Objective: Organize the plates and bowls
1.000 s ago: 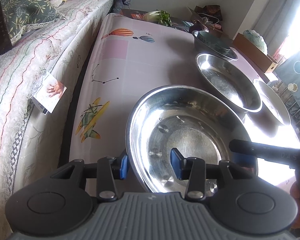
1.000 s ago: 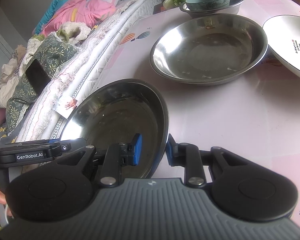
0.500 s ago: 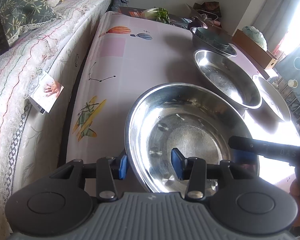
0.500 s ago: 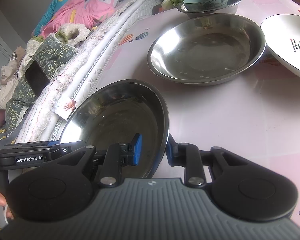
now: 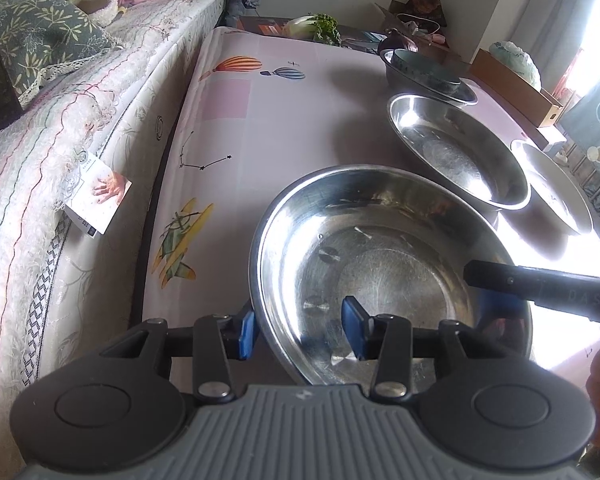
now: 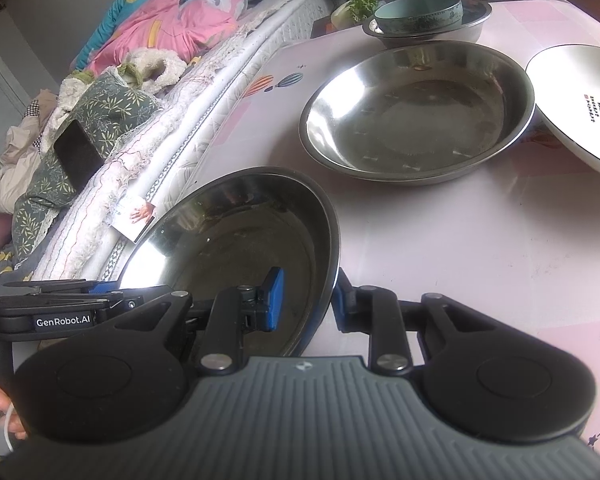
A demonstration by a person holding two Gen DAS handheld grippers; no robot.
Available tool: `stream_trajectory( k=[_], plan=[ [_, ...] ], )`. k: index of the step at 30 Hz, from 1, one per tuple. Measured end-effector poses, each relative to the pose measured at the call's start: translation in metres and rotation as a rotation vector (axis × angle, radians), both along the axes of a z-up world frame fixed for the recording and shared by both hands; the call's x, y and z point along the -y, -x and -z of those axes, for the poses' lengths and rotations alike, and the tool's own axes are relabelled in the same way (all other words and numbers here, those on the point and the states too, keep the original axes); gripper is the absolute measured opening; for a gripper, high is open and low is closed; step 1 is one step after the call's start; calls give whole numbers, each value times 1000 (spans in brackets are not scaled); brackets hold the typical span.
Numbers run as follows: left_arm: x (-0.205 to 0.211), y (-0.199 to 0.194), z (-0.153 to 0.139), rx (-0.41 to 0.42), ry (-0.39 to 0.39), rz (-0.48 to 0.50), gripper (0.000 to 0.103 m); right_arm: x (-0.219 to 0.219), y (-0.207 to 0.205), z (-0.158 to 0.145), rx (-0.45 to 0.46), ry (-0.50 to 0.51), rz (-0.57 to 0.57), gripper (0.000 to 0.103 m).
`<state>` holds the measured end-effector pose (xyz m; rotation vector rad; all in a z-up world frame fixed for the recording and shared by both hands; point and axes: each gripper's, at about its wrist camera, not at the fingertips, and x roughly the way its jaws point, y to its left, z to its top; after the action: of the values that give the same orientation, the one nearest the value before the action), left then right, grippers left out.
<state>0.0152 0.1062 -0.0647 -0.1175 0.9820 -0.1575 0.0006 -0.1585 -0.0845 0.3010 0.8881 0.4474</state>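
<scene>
While both claws, left claw (image 5: 298, 334) and right claw (image 6: 306, 304), pinch the near bowl (image 5: 380, 264), it probably lifts next toward the upper-right bowl (image 6: 416, 112) for stacking.

Your left wrist view looks down, close over the near steel bowl (image 5: 380, 264), bed to its left. Your right wrist view faces the same bowl (image 6: 236, 248) from its opposite rim; both share the far dishes.

Left tool (image 5: 298, 332) straddles the near rim of a steel bowl (image 5: 380, 264), one blue pad outside the wall, one inside. Right tool (image 5: 540, 286) reaches in over the opposite rim. Bench (image 5: 260, 120) also carries a second steel bowl (image 5: 456, 152) just beyond.
</scene>
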Motion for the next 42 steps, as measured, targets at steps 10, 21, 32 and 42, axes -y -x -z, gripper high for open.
stream_trajectory(
  k=[10,21,32,42],
  plan=[
    [3,4,-5,15,-12,3,44,3,1,0,4,-2,0,24],
    [5,8,-8,25,-20,9,44,2,4,-2,8,2,-1,24],
    [7,3,3,3,-43,42,44,1,8,1,20,58,1,25],
    [13,-4,4,14,-88,57,44,1,4,3,37,69,8,24]
  ],
)
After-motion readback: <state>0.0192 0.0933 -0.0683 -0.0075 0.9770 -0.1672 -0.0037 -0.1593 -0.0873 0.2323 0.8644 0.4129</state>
